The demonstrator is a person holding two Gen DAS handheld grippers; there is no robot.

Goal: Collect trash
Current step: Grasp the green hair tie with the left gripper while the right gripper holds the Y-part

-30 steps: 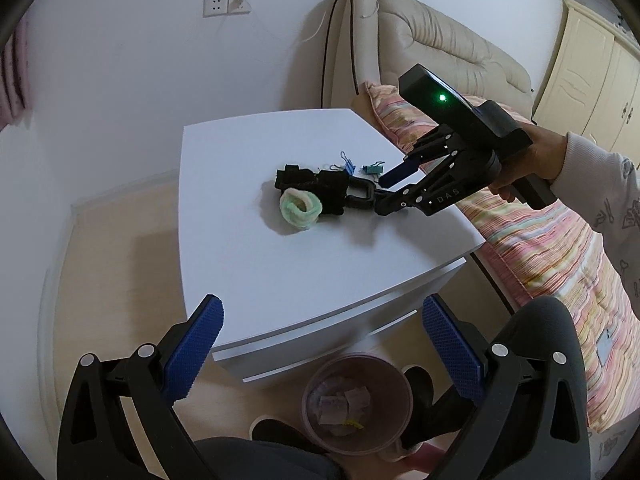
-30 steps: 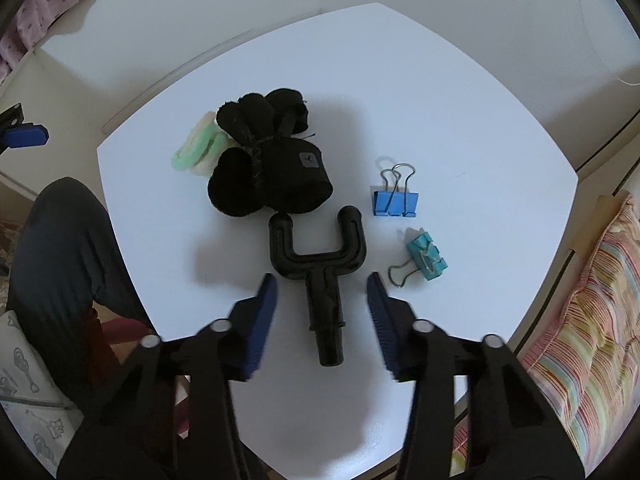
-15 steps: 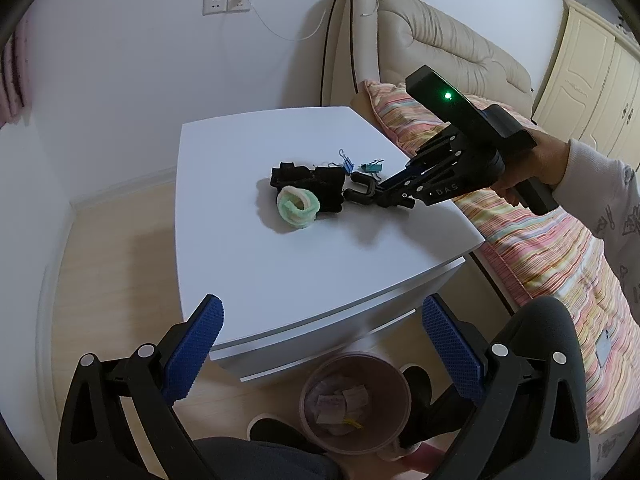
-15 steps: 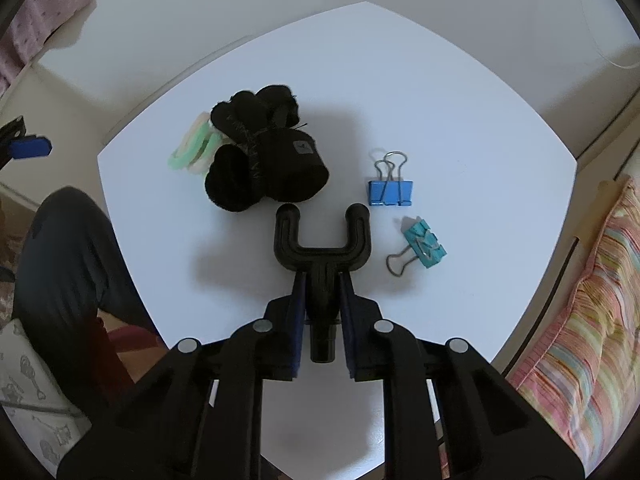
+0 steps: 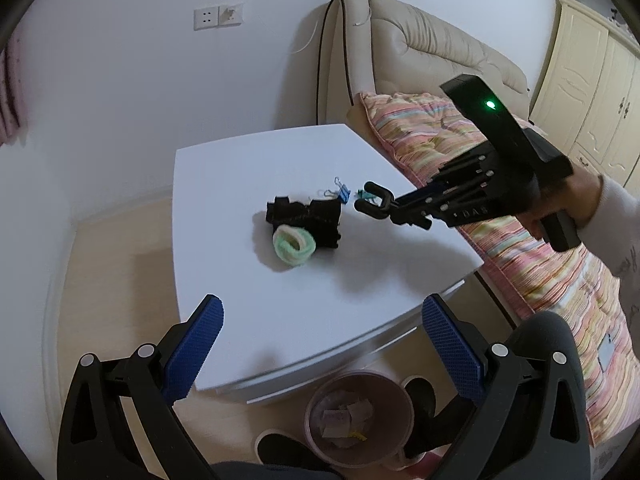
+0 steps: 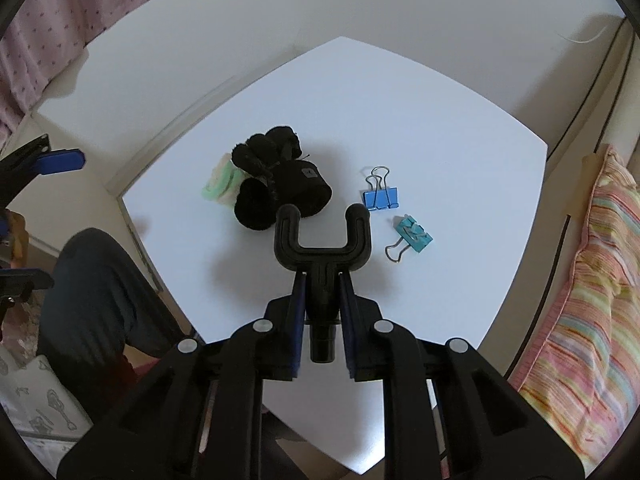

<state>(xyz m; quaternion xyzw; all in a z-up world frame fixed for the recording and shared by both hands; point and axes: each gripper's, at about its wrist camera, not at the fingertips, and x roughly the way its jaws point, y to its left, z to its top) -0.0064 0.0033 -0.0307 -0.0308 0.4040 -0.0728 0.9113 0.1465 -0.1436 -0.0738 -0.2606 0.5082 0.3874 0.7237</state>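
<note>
Since a second ago the right gripper (image 6: 320,300) has closed on the stem of the black fork (image 6: 322,248) and lifted it off the table (image 5: 248,184); half a second ago the fork was still low over the top, and now it hangs clear above it, its shadow falling on the white surface below.

Taking the table as the landmark: nearest, below its front edge, the left gripper (image 5: 322,344) hovers with its jaws spread wide and nothing between the ribbed blue pads (image 5: 196,348). Under that same edge, on the floor, stands a round pinkish bin (image 5: 358,416) with crumpled paper scraps inside.

The tabletop is smooth, matte white, with rounded corners and a thin lip; its front half is bare. Above its right side the fork is a hard, glossy U with two rounded prongs on a short cylindrical stem, pinched between the right gripper's blue pads, prongs pointing toward the table's middle.

At the centre of the table lies a fuzzy black glove (image 6: 280,192), bunched, with a soft pale green ring (image 5: 294,244) touching its near side. Just beyond the fork's prongs, a blue clip (image 6: 380,196) and a teal clip (image 6: 414,236) rest close together with wire handles up, near the table's right edge, beside the striped quilt (image 5: 520,240).
</note>
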